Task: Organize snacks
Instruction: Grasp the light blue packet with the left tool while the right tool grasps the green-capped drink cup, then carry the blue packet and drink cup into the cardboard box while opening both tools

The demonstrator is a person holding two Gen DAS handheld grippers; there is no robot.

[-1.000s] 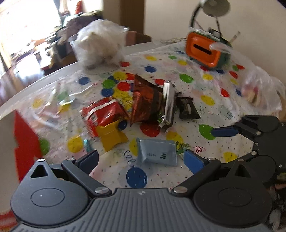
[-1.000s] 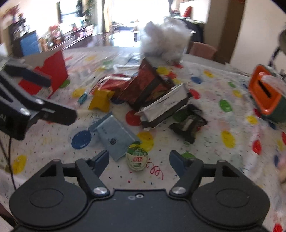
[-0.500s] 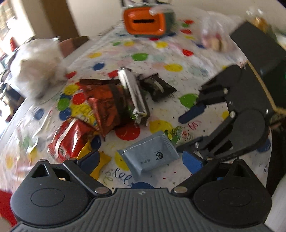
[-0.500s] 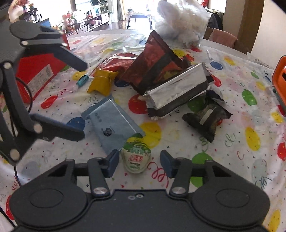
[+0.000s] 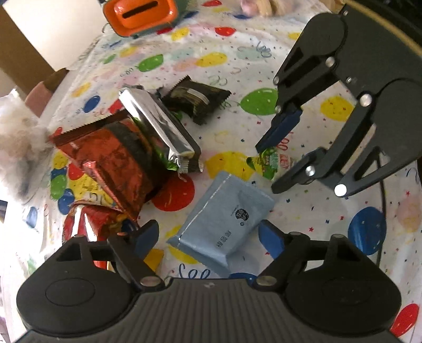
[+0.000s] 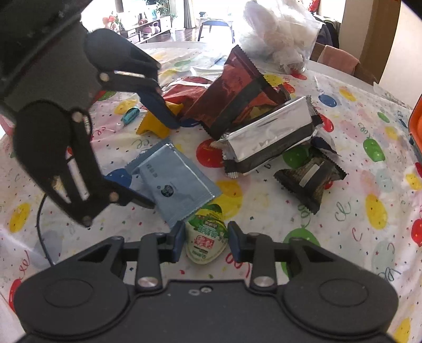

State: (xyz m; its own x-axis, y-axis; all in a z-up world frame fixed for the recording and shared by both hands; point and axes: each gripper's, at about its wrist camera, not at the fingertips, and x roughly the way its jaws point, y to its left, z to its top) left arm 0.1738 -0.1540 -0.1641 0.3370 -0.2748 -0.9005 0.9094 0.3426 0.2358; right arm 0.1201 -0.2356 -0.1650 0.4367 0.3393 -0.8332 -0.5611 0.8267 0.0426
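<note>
A small green and white jelly cup sits on the balloon-print tablecloth, and my right gripper is shut on it, pads pressing both sides. The left wrist view shows the same cup between the right gripper's fingers. A flat light-blue packet lies between the jaws of my left gripper, which are closing. In the right wrist view the left gripper straddles that blue packet, one finger at its near edge, the other by a yellow snack.
A silver pack leans on a dark red bag, with a small dark packet to the right. A red bag lies left of my left gripper. An orange box and a plastic bag stand farther back.
The right gripper's jaws closed onto the jelly cup. My left gripper rolled and came down over the blue packet, its jaws narrowing.
</note>
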